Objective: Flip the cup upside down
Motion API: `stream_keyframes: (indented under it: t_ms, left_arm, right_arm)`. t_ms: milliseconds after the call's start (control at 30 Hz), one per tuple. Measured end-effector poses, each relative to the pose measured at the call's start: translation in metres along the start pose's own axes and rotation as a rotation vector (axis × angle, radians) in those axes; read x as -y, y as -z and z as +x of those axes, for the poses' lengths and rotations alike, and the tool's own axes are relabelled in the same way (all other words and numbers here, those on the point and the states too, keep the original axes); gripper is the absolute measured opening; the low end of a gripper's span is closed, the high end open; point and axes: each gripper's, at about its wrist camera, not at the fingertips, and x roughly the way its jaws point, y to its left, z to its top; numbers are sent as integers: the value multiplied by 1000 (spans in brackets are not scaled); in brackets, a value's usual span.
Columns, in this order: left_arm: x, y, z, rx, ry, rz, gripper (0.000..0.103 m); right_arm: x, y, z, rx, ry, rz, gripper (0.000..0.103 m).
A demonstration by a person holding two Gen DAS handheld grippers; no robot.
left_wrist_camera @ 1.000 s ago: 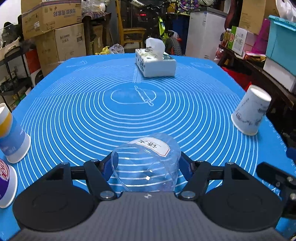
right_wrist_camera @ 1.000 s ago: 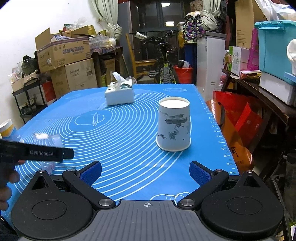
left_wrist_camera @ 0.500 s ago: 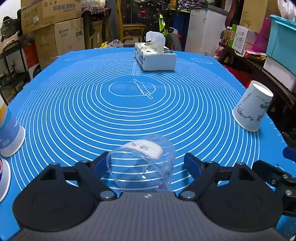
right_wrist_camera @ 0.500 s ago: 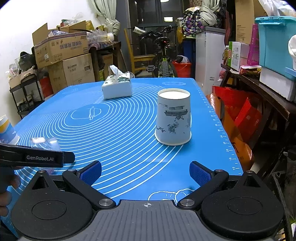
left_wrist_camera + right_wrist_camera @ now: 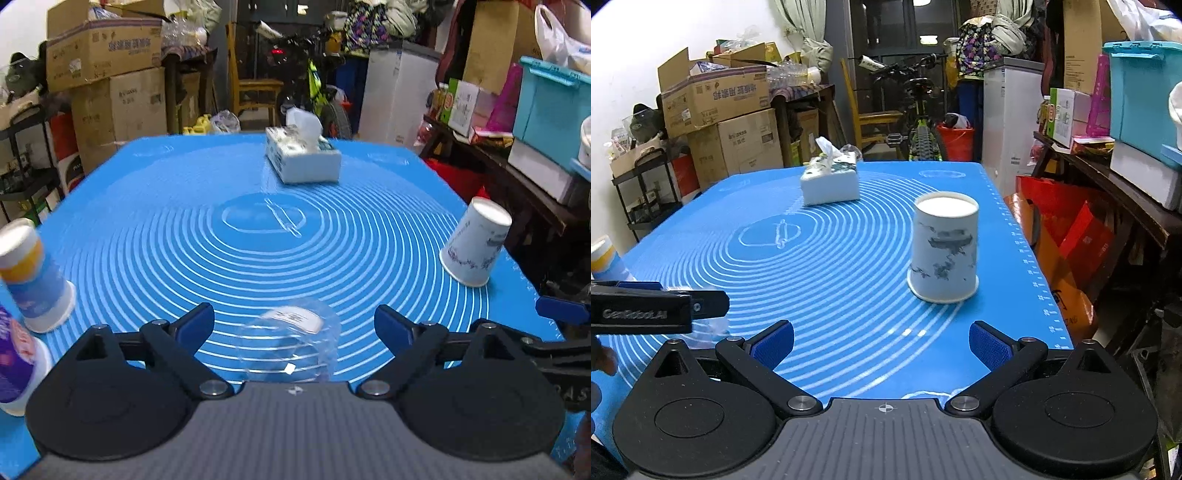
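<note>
My left gripper (image 5: 294,325) has its jaws spread wide with the clear cup (image 5: 291,345) standing loose between them, base up on the mat (image 5: 184,229), touching neither pad; my right gripper (image 5: 881,341) is spread too and holds nothing, with the paper cup (image 5: 943,251) inverted ahead of it. The clear cup looks thin and light, so I judge that if I pull the left back crookedly a finger (image 5: 195,323) could clip its wall and tip it. A careless swing of the right could likewise topple the paper cup, which sits near the mat's edge.
</note>
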Motion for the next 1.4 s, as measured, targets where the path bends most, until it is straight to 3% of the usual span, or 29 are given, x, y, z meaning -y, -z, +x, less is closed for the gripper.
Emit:
stream_keyframes:
  t_ms: [133, 300, 433, 667, 1000, 1200, 1400]
  left_arm:
    - [-13, -5, -14, 39, -63, 3, 94]
    - [-37, -7, -21, 75, -185, -33, 94]
    - [-58, -6, -18, 74, -230, -79, 94]
    - [-77, -1, -12, 61, -256, -96, 94]
    - [-86, 7, -10, 45, -252, -87, 94]
    - [-89, 7, -10, 40, -239, -96, 94]
    - [-88, 7, -10, 40, -231, -99, 94]
  right_arm:
    - [-9, -16, -1, -11, -33, -6, 101]
    - [-23, -40, 14, -108, -140, 57, 100]
    - [-39, -51, 31, -179, -195, 106, 98]
    - [-66, -58, 63, -296, -261, 194, 95]
    - [-79, -53, 107, -442, -286, 361, 89]
    - [-86, -54, 109, -474, -282, 361, 74]
    - [-78, -56, 112, -528, -289, 395, 76]
